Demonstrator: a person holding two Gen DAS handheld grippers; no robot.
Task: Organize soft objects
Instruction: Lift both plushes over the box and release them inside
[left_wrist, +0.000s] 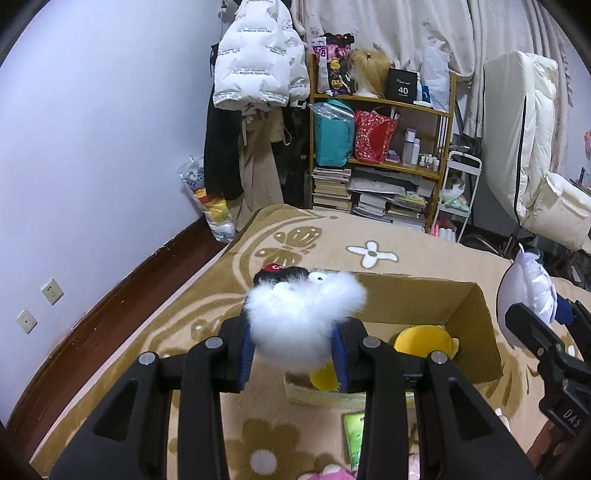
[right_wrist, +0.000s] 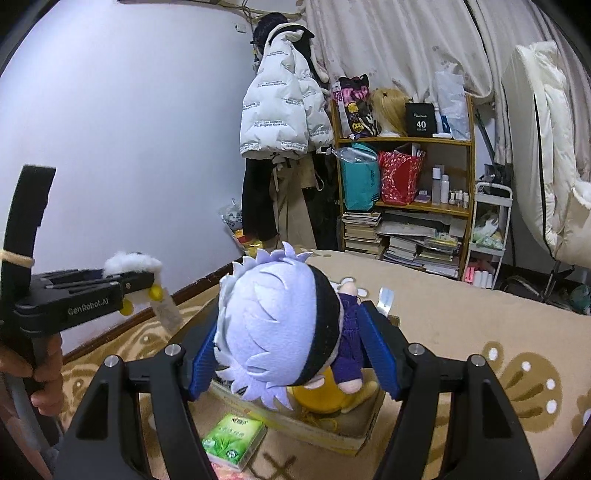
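The left gripper (left_wrist: 295, 354) has its jaws pinched tight on a fluffy white plush (left_wrist: 304, 317) with yellow feet, held in the air over the near left corner of the cardboard box (left_wrist: 476, 332). A hand (right_wrist: 44, 369) grips its handle. The box sits on the bed (left_wrist: 221, 295), which has a tan flower-patterned blanket. A yellow plush (left_wrist: 424, 339) lies inside the box. A green tissue pack (right_wrist: 234, 439) lies on the bed just beside the box's near side. The right gripper (right_wrist: 295, 350) has its jaws set wide, pressed against a doll with pale lilac hair (right_wrist: 273, 328) and a purple outfit, held above the box.
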